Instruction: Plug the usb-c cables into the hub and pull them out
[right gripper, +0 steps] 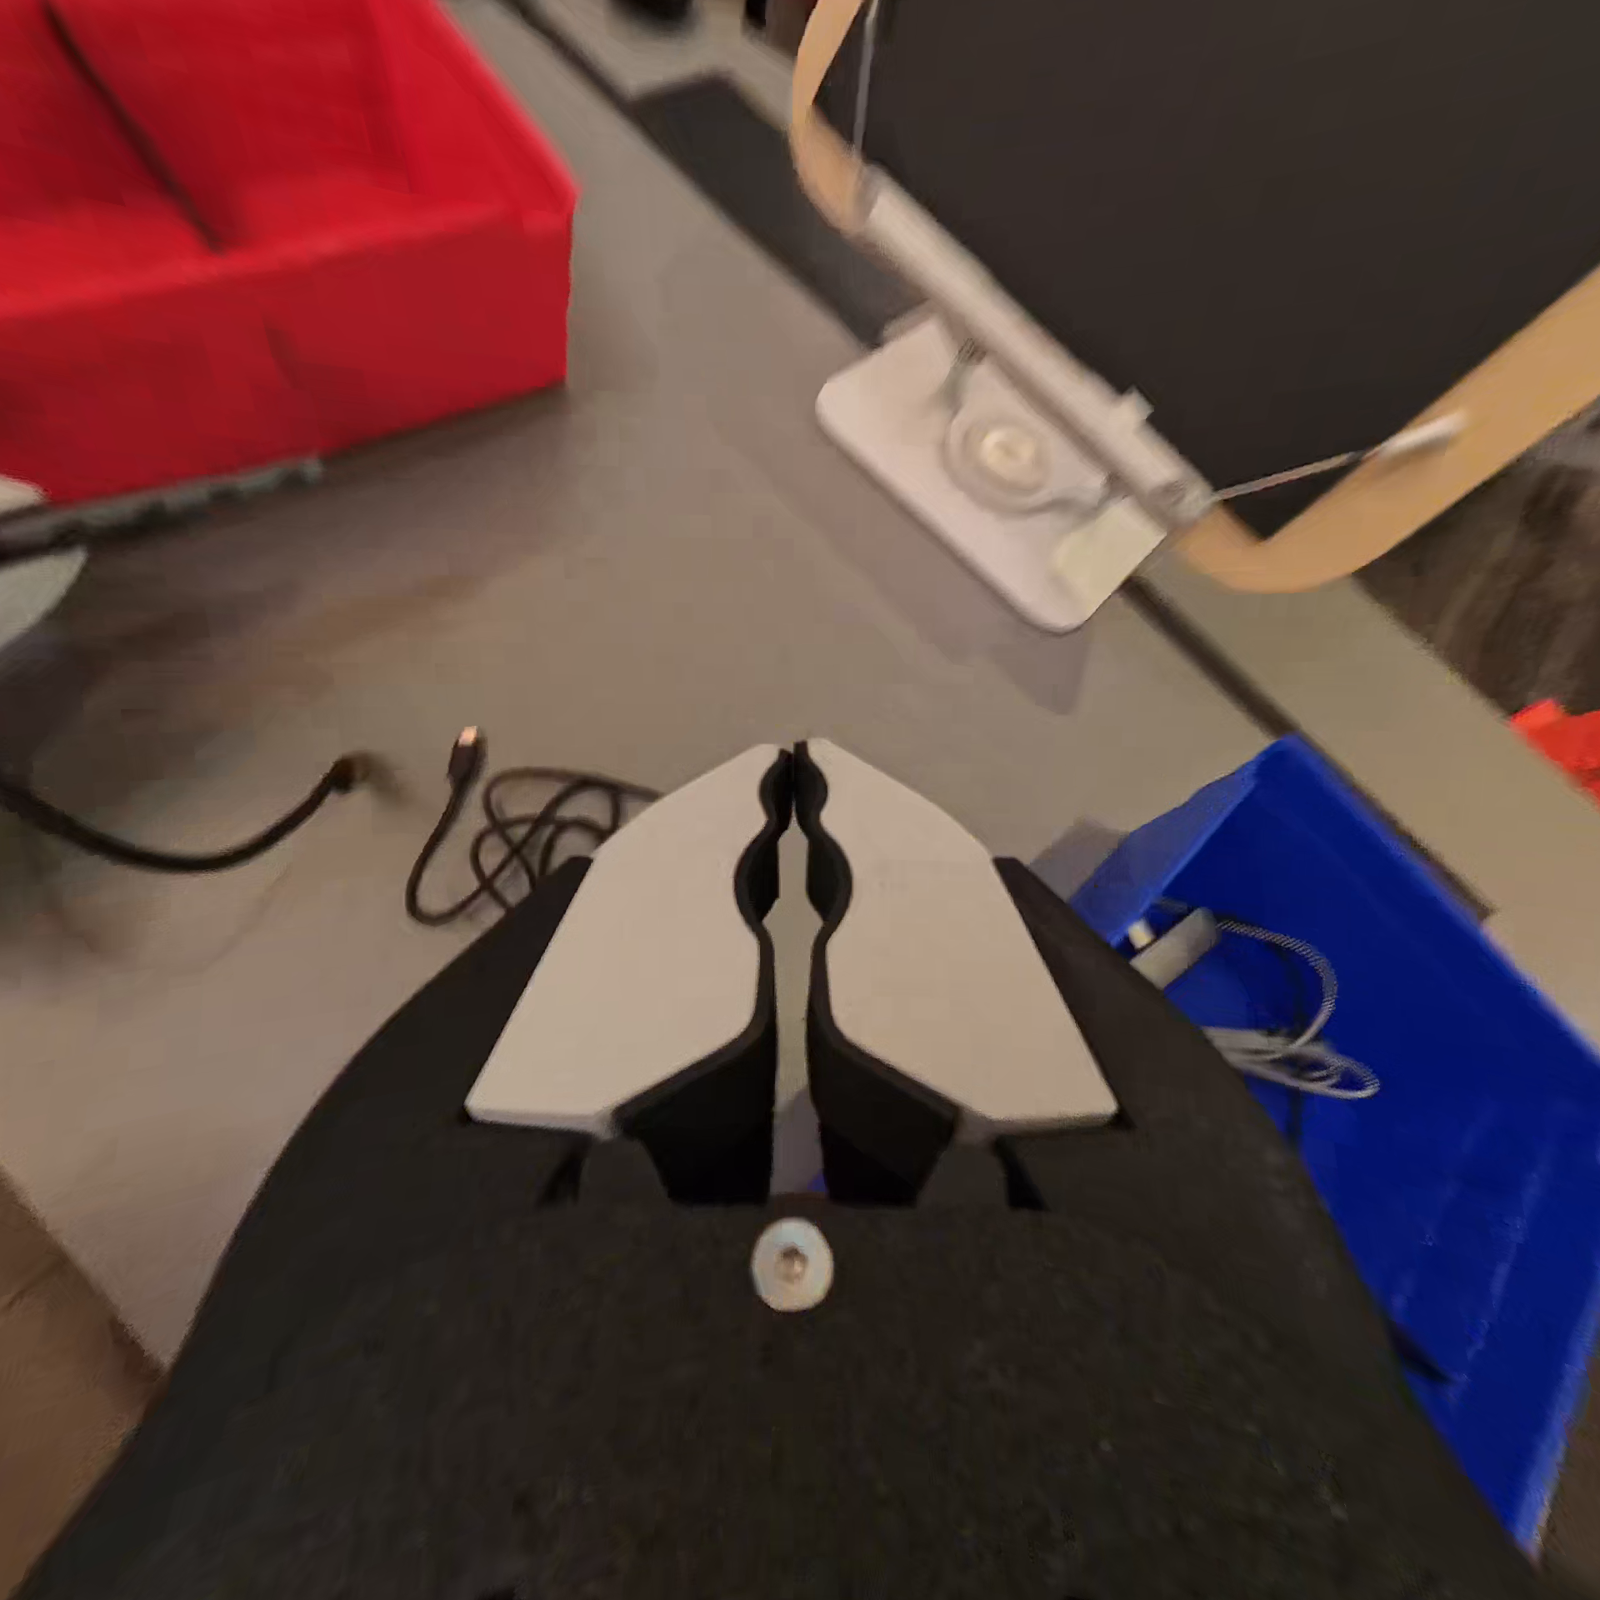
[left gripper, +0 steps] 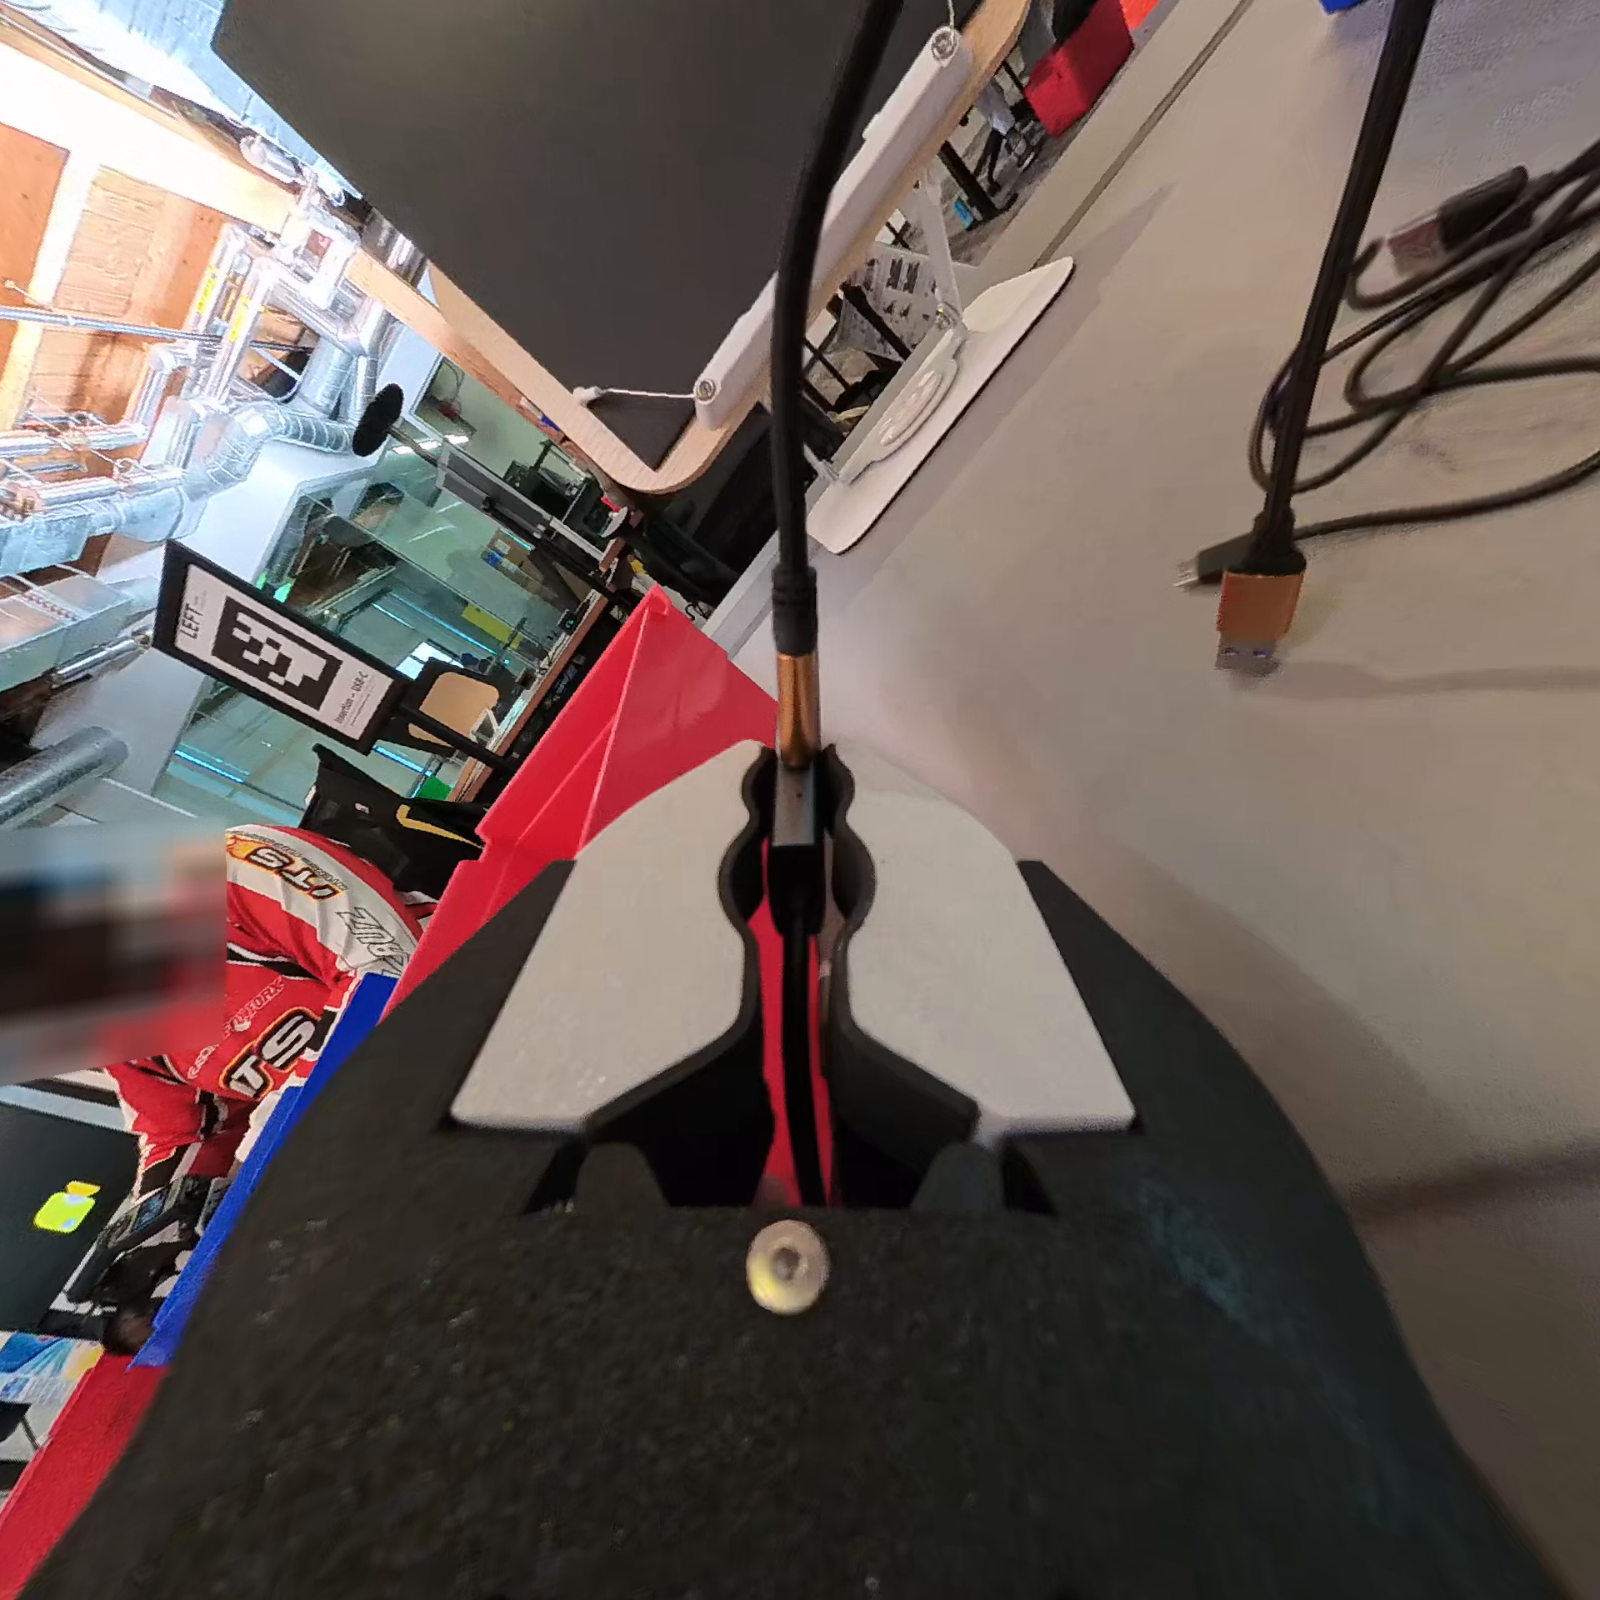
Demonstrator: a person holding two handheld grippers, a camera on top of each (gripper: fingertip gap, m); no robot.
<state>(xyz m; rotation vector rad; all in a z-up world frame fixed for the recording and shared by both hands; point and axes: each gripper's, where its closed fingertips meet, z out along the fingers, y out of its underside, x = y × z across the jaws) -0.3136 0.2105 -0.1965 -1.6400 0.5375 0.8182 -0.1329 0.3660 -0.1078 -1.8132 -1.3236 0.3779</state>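
In the left wrist view my left gripper [left gripper: 795, 766] is shut on a thick black cable [left gripper: 792, 390] at its copper-collared plug [left gripper: 796, 701]. A grey metal piece [left gripper: 792, 809] sits between the fingers, and a black lead runs back from it. The cable's other copper plug [left gripper: 1255, 606] lies on the grey table [left gripper: 1125, 866] beside a thin cable's small plug [left gripper: 1199, 567]. In the blurred right wrist view my right gripper [right gripper: 795, 753] is shut and empty above the table. A thin coiled cable [right gripper: 519, 831] and a thick cable end [right gripper: 351, 770] lie to its left. A grey hub [right gripper: 1177, 948] lies in a blue bin [right gripper: 1429, 1212].
A red bin [right gripper: 260, 216] stands at the far left and also shows in the left wrist view [left gripper: 675, 736]. A white stand base [right gripper: 996, 467] holds a black board with a wooden edge [right gripper: 1255, 216]. A person in a red jersey [left gripper: 286, 952] is beyond the table. Left tips to right tips: about 25 cm. The left gripper is farther from the grey hub [right gripper: 1177, 948], some 45 cm, than the right, some 30 cm.
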